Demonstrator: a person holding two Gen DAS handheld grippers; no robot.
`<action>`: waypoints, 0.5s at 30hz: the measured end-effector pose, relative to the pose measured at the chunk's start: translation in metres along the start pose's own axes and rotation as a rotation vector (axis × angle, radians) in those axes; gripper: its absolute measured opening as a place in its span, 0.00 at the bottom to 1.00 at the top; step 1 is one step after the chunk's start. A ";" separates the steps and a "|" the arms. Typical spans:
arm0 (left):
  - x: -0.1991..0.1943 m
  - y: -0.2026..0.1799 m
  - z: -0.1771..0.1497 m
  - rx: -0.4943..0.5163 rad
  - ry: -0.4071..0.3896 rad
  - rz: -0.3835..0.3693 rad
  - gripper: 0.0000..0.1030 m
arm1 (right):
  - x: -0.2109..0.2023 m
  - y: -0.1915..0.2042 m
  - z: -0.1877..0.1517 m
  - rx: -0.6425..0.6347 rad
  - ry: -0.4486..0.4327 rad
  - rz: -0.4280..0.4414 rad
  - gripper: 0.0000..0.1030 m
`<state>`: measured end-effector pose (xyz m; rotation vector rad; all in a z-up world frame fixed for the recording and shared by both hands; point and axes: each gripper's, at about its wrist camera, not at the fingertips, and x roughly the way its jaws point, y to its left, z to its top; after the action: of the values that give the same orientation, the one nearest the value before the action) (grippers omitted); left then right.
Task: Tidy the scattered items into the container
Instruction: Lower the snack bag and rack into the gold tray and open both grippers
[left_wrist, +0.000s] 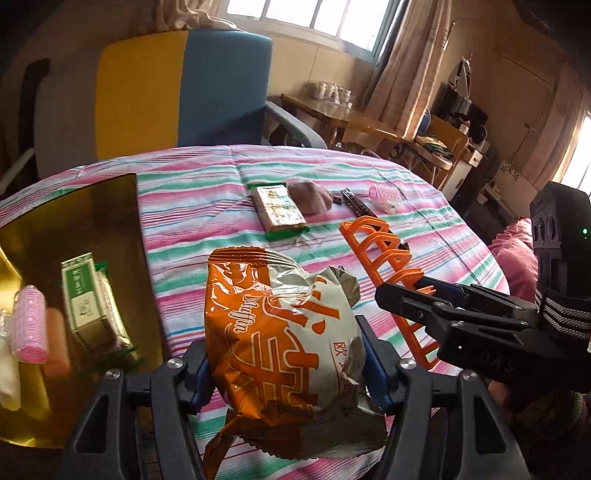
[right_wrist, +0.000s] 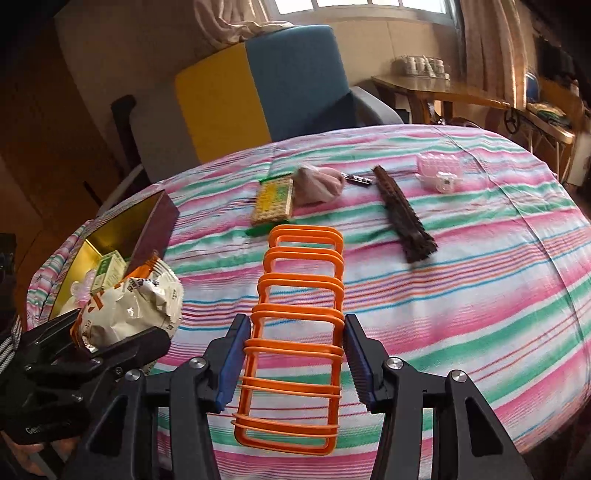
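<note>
My left gripper is shut on an orange and white muffin bag, held above the striped tablecloth next to the gold-lined box. The box holds a green cracker pack and a pink hair roller. My right gripper is shut on an orange plastic rack, its pads pressing both long sides, and the rack hangs over the table. In the right wrist view the left gripper and bag sit at the lower left, by the box.
Further back on the cloth lie a second green cracker pack, a pink cloth bundle, a dark brush and a clear pink roller. A yellow and blue chair stands behind the table.
</note>
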<state>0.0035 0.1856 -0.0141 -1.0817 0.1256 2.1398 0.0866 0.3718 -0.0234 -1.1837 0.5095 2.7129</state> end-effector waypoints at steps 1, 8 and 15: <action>-0.006 0.008 0.001 -0.019 -0.013 0.015 0.64 | 0.000 0.010 0.004 -0.016 -0.005 0.022 0.50; -0.050 0.071 0.001 -0.150 -0.105 0.132 0.64 | 0.014 0.085 0.031 -0.133 -0.015 0.187 0.50; -0.077 0.138 -0.004 -0.270 -0.155 0.253 0.64 | 0.039 0.162 0.046 -0.248 0.012 0.286 0.50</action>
<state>-0.0526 0.0400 0.0086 -1.0913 -0.1083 2.5151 -0.0133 0.2367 0.0173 -1.2711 0.3767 3.0893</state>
